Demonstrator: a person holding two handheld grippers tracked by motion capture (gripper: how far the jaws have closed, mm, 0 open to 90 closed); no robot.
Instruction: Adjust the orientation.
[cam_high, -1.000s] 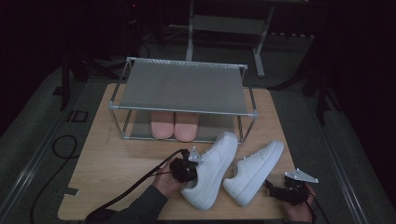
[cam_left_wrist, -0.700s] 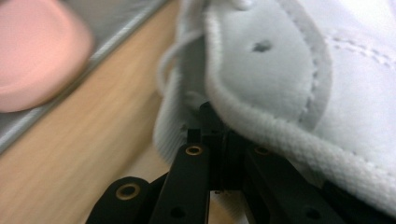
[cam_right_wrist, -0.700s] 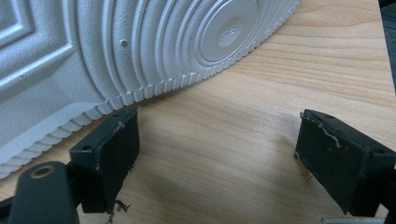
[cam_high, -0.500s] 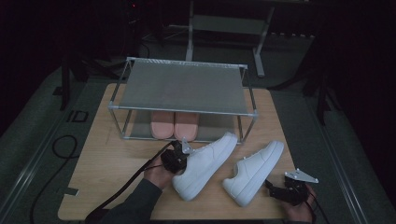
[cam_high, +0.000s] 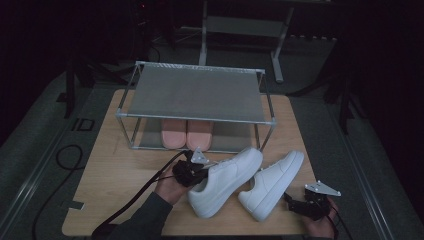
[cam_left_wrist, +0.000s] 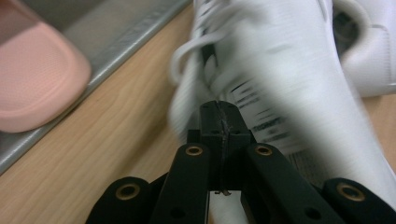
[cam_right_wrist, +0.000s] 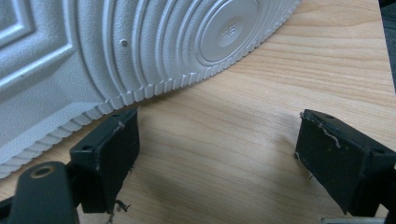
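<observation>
On my left I have the left gripper (cam_high: 192, 170) at the heel end of the left sneaker (cam_high: 225, 181), its jaws pressed together on what I take to be the shoe's tongue or collar edge; that shoe lies on the counter (cam_high: 115, 180) with its long axis running from near-left to far-right, toe toward the shoe rack (cam_high: 195, 92); I judge the coming move turns on this: the rack's lower shelf, where the pink slippers (cam_high: 186, 132) sit, lies just beyond the toe. The left gripper view adds the pinch itself, blurred, with one slipper (cam_left_wrist: 32, 79) on the shelf edge. Further right, the right sneaker (cam_high: 272, 184) lies parallel and just beside the first; the right gripper (cam_high: 312, 205) sits at its heel, nearer it than the left; the right gripper view shows its jaws wide apart and empty, the ribbed sole (cam_right_wrist: 140, 46) just ahead.
</observation>
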